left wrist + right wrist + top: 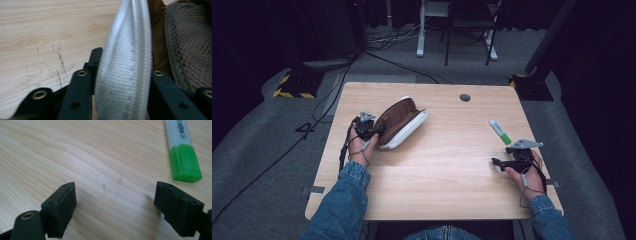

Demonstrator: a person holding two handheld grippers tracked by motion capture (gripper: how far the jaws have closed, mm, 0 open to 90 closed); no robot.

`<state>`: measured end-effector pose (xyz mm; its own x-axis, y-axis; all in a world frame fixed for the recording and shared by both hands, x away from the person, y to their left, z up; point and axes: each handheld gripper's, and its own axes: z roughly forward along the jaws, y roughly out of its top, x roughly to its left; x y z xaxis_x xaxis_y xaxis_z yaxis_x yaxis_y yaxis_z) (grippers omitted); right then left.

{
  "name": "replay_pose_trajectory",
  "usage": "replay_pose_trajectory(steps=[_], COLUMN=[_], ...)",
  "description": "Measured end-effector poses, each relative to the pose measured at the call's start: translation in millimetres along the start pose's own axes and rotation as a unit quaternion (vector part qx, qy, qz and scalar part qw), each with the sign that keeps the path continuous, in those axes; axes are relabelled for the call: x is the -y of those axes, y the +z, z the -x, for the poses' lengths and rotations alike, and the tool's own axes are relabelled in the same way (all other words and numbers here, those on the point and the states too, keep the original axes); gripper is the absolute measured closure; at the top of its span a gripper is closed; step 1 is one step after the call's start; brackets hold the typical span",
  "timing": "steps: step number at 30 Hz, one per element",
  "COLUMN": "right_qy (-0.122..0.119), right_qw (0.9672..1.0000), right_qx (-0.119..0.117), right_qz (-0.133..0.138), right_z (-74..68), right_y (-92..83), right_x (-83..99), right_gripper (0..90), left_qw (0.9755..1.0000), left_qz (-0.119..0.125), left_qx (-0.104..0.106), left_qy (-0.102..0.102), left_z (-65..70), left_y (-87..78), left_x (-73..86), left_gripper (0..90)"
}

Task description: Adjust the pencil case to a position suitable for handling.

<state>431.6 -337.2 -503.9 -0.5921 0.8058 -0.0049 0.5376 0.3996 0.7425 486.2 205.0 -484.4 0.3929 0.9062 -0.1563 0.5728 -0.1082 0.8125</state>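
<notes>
Left of centre in the high view, the left gripper point(371, 131) is clamped on the near rim of the pouch point(404, 121), which lies open on the table point(442, 170) with its brown lining up, well inside the left edge. The left gripper view shows what the high view cannot: the white woven rim point(125, 75) pinched between the two black jaws, grey mesh point(190, 45) to its right. Bare wood spreads across the centre and along the near edge, leaving free room between the hands. At right, the highlighter point(500, 131) lies just above the right gripper point(498, 163), near the right edge. The right gripper view shows those jaws spread wide over bare wood, the highlighter's green cap point(185, 165) at upper right.
</notes>
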Motion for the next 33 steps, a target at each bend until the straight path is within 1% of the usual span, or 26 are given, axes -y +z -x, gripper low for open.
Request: replay_pose_trajectory(steps=[2,6,7,8,11,14,18,20,26,29,33], right_qy=[0.001,0.001,0.001,0.001,0.001,0.001,0.001,0.001,0.001,0.001,0.001], right_qw=[1.0000,1.0000,1.0000,1.0000,1.0000,1.0000,1.0000,1.0000,1.0000,1.0000,1.0000], right_qx=[0.000,0.001,0.001,0.001,0.001,0.001,0.001,0.001,0.001,0.001,0.001], right_qz=[0.000,0.000,0.000,0.000,0.000,0.000,0.000,0.000,0.000,0.000,0.000], right_z=[-0.1,-0.2,-0.2,-0.2,-0.3,-0.4,-0.4,-0.4,-0.4,-0.4,-0.5], right_y=[0.0,-0.1,-0.2,-0.2,-0.2,-0.2,-0.2,-0.2,-0.3,-0.2,-0.3], right_x=[0.0,0.1,0.1,0.1,0.1,0.1,0.1,0.1,0.1,0.1,0.1], right_gripper=[18.1,18.2,18.2,18.2,18.2,18.3,18.3,18.3,18.3,18.3,18.3], left_qw=[1.0000,0.9998,0.9995,0.9995,0.9996,0.9994,0.9993,0.9993,0.9989,0.9989,0.9983], left_qz=[-0.001,-0.006,-0.010,-0.010,-0.013,-0.018,-0.015,-0.013,-0.011,-0.010,-0.004], left_qx=[0.003,0.019,0.027,0.027,0.024,0.028,0.029,0.029,0.038,0.037,0.048], left_qy=[0.001,-0.010,-0.011,-0.011,-0.007,-0.011,-0.017,-0.017,-0.026,-0.025,-0.033], left_z=[-0.4,-2.8,-2.8,-2.8,-1.0,-1.6,-1.9,-2.2,-1.5,0.2,2.7], left_y=[-0.2,-1.4,-2.0,-2.0,-2.4,-3.4,-3.3,-3.6,-6.1,-7.1,-11.1], left_x=[0.1,0.3,0.1,0.1,-0.4,-0.6,-0.4,-0.5,-2.1,-3.0,-5.7], left_gripper=[75.3,80.1,81.0,82.5,83.3,83.8,84.1,84.0,84.0,84.0,84.0])
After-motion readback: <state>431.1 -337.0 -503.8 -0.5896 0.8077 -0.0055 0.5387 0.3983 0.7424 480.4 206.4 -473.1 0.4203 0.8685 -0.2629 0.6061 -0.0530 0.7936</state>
